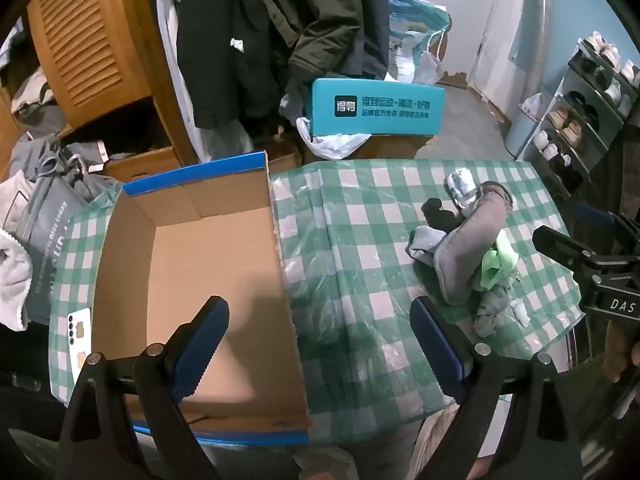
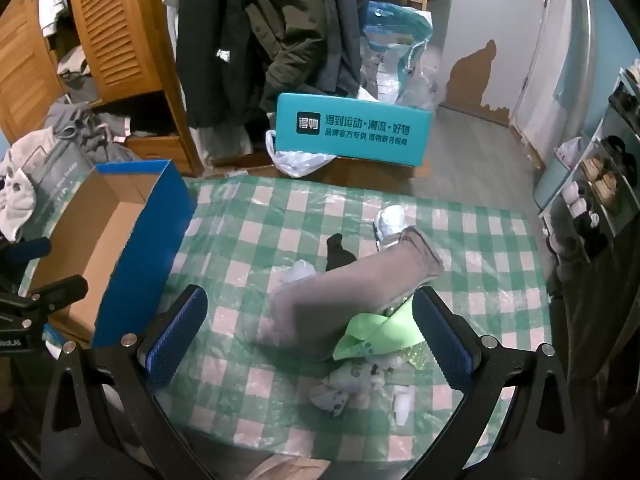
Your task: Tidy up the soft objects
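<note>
A pile of soft things lies on the green checked tablecloth [image 1: 360, 208]: a long grey sock [image 1: 468, 248] on top, a light green cloth [image 1: 498, 264], a black sock [image 1: 438, 212], a white rolled bundle [image 1: 462, 186] and small grey pieces. An empty cardboard box with blue outer walls [image 1: 192, 264] stands on the left of the table. My left gripper [image 1: 320, 340] hovers open over the box's right wall, holding nothing. My right gripper [image 2: 310, 332] is open above the pile, with the grey sock [image 2: 352, 300] and green cloth [image 2: 376, 334] below its spread fingers, pads apart from them.
A teal printed box [image 1: 378, 108] sits behind the table beside white plastic bags. Dark coats [image 1: 256, 32] hang at the back next to a wooden louvred wardrobe [image 1: 88, 48]. A shoe rack [image 1: 580, 112] stands at the right. Grey clothes [image 1: 44, 184] are heaped at the left.
</note>
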Demonstrator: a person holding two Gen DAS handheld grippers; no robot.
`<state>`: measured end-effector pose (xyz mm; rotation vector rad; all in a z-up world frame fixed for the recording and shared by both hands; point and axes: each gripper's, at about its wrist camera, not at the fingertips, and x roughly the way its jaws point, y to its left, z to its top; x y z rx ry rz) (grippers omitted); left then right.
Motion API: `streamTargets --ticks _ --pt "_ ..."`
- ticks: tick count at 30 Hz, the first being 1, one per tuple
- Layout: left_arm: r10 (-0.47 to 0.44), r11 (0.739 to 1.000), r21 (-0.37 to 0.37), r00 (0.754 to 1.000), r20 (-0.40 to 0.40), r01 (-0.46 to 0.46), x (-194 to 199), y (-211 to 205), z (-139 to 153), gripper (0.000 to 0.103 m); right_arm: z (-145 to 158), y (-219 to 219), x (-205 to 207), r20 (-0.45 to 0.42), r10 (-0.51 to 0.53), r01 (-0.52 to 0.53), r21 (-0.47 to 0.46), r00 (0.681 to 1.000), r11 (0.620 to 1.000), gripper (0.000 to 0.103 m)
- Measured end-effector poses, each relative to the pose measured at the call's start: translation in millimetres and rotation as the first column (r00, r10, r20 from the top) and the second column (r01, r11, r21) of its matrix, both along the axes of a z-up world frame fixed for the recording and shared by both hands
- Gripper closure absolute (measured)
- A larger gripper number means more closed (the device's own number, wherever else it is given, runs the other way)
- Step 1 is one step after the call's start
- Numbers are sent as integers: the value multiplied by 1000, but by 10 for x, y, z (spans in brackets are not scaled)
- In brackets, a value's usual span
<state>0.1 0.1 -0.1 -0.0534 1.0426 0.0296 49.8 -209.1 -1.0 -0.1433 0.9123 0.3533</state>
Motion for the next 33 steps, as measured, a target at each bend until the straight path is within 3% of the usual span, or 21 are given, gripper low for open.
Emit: streamTargets --ticks 33 --pt "-6 1000 -2 1000 0 6 -15 -35 -31 10 -2 -34 -2 3 1 -1 -6 1000 1000 2"
